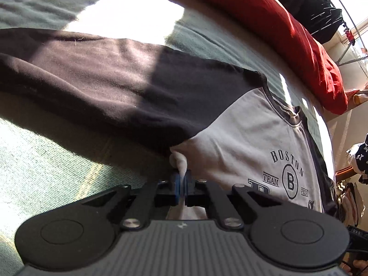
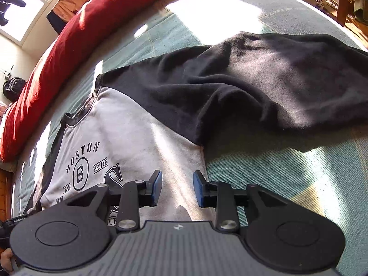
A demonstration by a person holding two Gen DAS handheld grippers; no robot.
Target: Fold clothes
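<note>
Grey-and-black Boston sweatshirt (image 1: pixel 248 138) spread flat on green bedspread (image 1: pixel 46 161), print side up, collar toward red pillow (image 1: pixel 287 34) along the bed's far edge. Left tool (image 1: pixel 180 184) clamped tight on a pinch of grey fabric at the left armpit, just below the black left sleeve (image 1: pixel 92 80) stretched out sideways. Right tool (image 2: pixel 177 188) parted, nothing between the pads, poised over the grey side hem under the right armpit; black right sleeve (image 2: pixel 276 80) bunched and draped outward beyond it. Dark clothes (image 1: pixel 317 11) hanging by the window past the pillow. Strong sun patches across bedspread.
</note>
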